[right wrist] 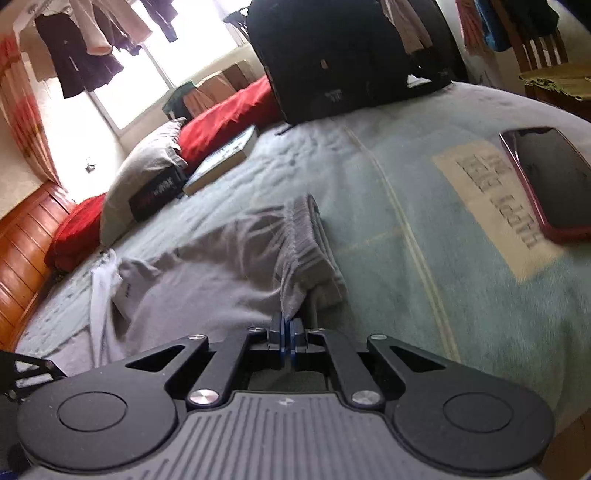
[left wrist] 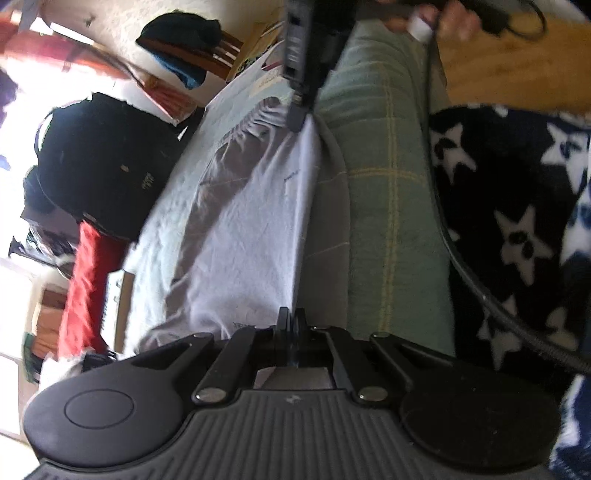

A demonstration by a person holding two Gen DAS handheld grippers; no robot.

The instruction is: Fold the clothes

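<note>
A pair of grey shorts (left wrist: 240, 221) hangs stretched over the green bed cover (left wrist: 388, 184). My left gripper (left wrist: 291, 321) is shut on the shorts' near edge. At the far end, my right gripper (left wrist: 299, 118) pinches the elastic waistband corner, with a hand (left wrist: 436, 18) above it. In the right wrist view my right gripper (right wrist: 290, 325) is shut on the waistband of the grey shorts (right wrist: 221, 266), which trail left across the bed cover (right wrist: 388, 229); a white pocket lining (right wrist: 101, 288) sticks out.
A red-cased phone (right wrist: 550, 177) lies on the bed at the right. A black backpack (right wrist: 351, 55), red pillows (right wrist: 229, 114), a grey pillow (right wrist: 144, 173) and a book (right wrist: 221, 158) line the bed's far side. A star-patterned blanket (left wrist: 517, 221) lies beside the bed cover.
</note>
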